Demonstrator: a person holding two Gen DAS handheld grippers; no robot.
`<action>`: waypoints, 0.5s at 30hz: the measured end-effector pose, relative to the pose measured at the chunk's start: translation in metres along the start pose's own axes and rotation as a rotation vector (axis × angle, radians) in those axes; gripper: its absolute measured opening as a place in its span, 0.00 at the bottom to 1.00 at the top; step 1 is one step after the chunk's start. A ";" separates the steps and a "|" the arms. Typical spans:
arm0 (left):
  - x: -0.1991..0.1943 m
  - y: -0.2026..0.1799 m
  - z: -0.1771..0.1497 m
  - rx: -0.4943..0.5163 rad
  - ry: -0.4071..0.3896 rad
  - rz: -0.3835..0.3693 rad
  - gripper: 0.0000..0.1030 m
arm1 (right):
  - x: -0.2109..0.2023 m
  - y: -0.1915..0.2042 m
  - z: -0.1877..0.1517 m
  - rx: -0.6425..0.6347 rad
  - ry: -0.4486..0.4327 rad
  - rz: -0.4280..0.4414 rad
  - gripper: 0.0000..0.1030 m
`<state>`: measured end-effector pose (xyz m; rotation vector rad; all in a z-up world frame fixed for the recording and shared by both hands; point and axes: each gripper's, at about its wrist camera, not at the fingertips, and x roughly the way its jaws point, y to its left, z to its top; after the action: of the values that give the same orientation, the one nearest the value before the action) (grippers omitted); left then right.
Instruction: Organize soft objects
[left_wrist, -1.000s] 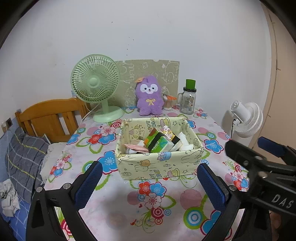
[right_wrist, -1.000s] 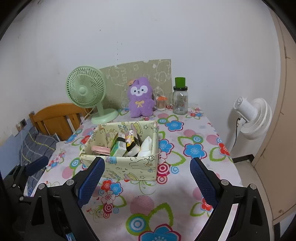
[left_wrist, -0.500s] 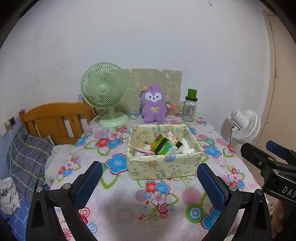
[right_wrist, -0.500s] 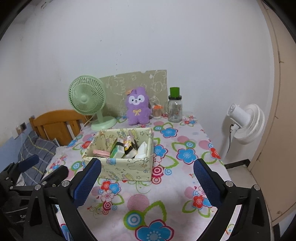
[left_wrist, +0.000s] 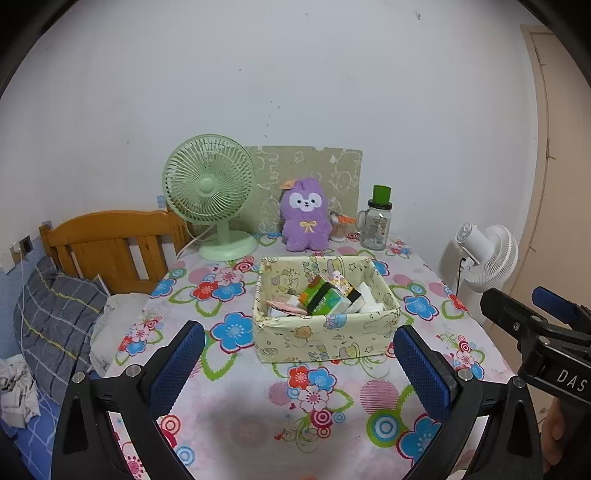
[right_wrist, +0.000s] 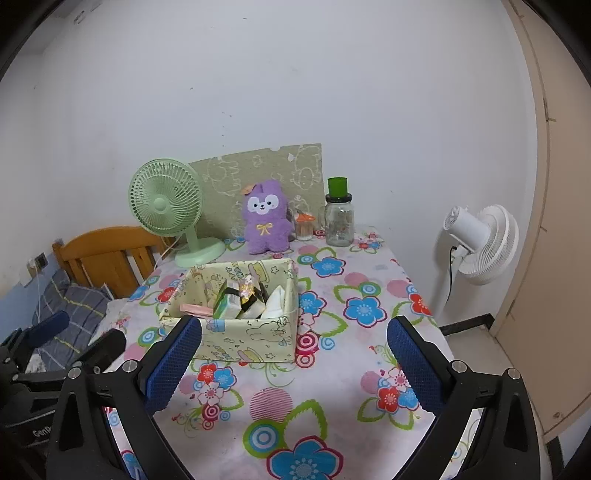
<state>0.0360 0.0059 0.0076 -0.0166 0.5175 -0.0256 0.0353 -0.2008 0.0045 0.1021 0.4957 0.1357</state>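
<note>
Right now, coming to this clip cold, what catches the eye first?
The pale yellow fabric box in the middle of the flowered tablecloth, packed with small soft packets. Behind it, against the wall, a purple plush toy sits between a green desk fan and a glass jar with a green lid. Both grippers, left and right, frame the view, open and empty.

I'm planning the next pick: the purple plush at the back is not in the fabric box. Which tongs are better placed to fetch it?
Left, narrowly. In its view the purple plush sits near centre between the open left tongs. From the right tongs, also open and empty, it lies left of centre, behind the fabric box.
</note>
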 end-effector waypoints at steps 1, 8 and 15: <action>0.001 0.000 0.000 0.001 0.001 -0.001 1.00 | 0.000 0.000 0.000 0.001 -0.002 -0.006 0.99; 0.001 0.001 0.001 -0.004 -0.002 -0.004 1.00 | 0.001 0.000 0.002 -0.002 -0.011 -0.011 0.99; 0.002 0.001 0.001 -0.006 -0.001 -0.005 1.00 | 0.001 0.000 0.002 -0.002 -0.005 -0.010 0.99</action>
<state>0.0383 0.0070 0.0070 -0.0242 0.5165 -0.0288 0.0371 -0.2003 0.0054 0.0979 0.4906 0.1257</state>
